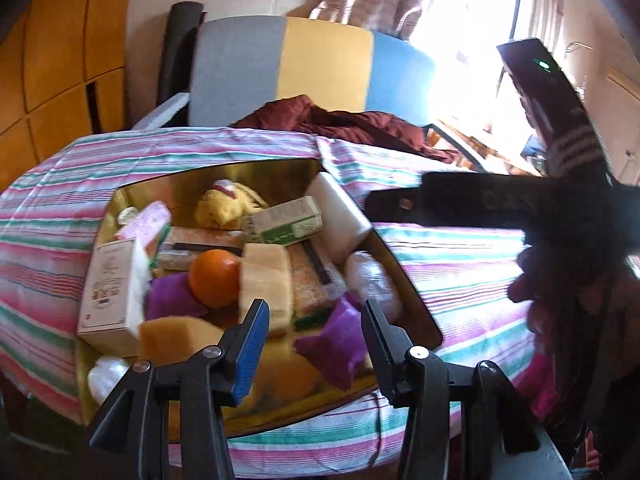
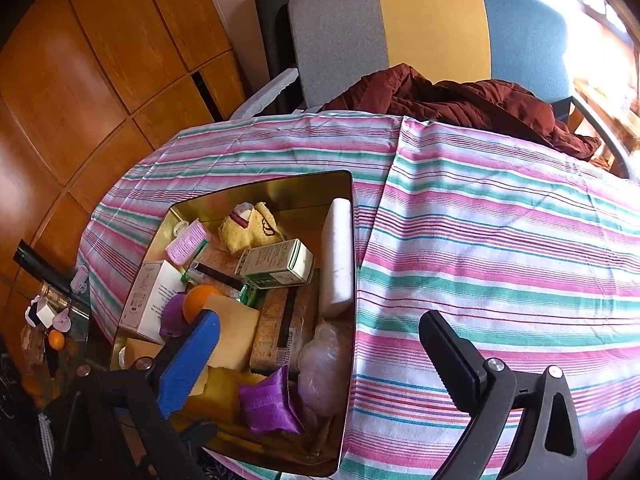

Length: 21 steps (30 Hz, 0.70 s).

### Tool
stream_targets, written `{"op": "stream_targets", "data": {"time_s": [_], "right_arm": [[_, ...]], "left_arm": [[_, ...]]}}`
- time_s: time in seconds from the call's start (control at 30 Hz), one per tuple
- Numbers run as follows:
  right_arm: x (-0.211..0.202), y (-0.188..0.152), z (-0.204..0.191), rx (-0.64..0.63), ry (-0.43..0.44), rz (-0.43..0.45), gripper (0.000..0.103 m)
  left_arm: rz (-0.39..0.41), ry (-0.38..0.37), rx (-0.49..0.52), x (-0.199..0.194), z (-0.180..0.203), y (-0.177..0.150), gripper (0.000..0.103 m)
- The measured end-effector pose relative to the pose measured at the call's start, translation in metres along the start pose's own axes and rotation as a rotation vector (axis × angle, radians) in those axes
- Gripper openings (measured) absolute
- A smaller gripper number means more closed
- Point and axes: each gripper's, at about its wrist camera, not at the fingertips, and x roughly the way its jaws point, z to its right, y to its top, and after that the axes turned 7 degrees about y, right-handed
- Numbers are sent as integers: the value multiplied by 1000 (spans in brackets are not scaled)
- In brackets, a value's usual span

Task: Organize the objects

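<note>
A gold tin box [image 1: 240, 172] [image 2: 260, 184] sits on the striped cloth, packed with things. Inside are an orange [image 1: 214, 278] [image 2: 200, 300], a purple pouch [image 1: 336, 344] [image 2: 268, 404], a green-white carton [image 1: 286, 220] [image 2: 276, 264], a yellow plush [image 1: 228, 206], a white block [image 2: 338, 256], a white box [image 1: 110, 288] and sponges. My left gripper [image 1: 316, 306] hovers over the box's near end, partly open with nothing between its fingers. My right gripper [image 2: 318, 318] stands wide open and empty over the box's right wall. One of its black fingers [image 1: 400, 204] shows in the left wrist view.
The striped cloth [image 2: 500, 240] covers the table right of the box. Behind the table are a grey, yellow and blue chair [image 2: 432, 24] and a maroon garment [image 2: 460, 104]. Wooden cabinets [image 2: 80, 80] and a low glass side table with small items [image 2: 52, 336] stand at the left.
</note>
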Motion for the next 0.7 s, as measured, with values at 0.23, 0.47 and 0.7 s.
{"op": "stream_targets", "data": {"time_s": [0.23,0.47,0.7], "right_arm": [[-1,-9,0,-16,-48,0,102],[-3,-23,-6,-70,-128,15,103],[-11,-40,-14,-101,-210,75,103]], "left_arm": [[8,115,-35,-6,-12,2,48],[24,229,-73,-10,-25,5,48],[45,319,-115,-18,-33,8,50]]}}
